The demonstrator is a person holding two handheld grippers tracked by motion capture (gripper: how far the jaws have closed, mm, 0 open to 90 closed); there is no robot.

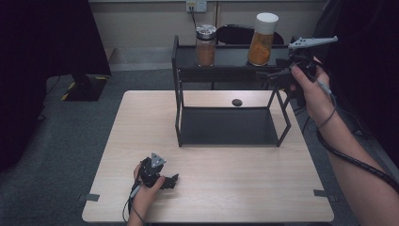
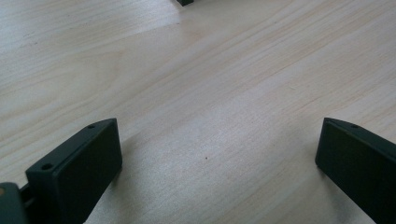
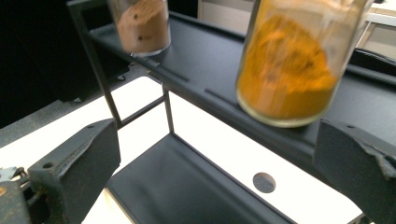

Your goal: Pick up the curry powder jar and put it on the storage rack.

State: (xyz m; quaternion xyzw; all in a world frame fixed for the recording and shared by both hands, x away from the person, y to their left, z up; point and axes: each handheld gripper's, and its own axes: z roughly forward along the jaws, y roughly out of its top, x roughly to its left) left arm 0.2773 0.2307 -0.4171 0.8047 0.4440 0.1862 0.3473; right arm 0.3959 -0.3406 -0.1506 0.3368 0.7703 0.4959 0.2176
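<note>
Since the right gripper is raised to the top tier of the black two-tier rack, the move ahead turns on the jar of orange powder — it stands upright just beyond the spread jaws, its long axis vertical, its base a little above and between the fingertips in the right gripper view. Those jaws are wide apart and hold nothing; I judge a short forward reach would bring them round the jar's lower body. On the same tier, well off to the fingers' left, stands a smaller metal-lidded jar of brown powder. The rack's lower tray lies below the fingers and carries nothing.

The left gripper rests low over the wooden table — far from both jars, jaws likewise wide open on bare wood — so the right hand is plainly the nearer one.
</note>
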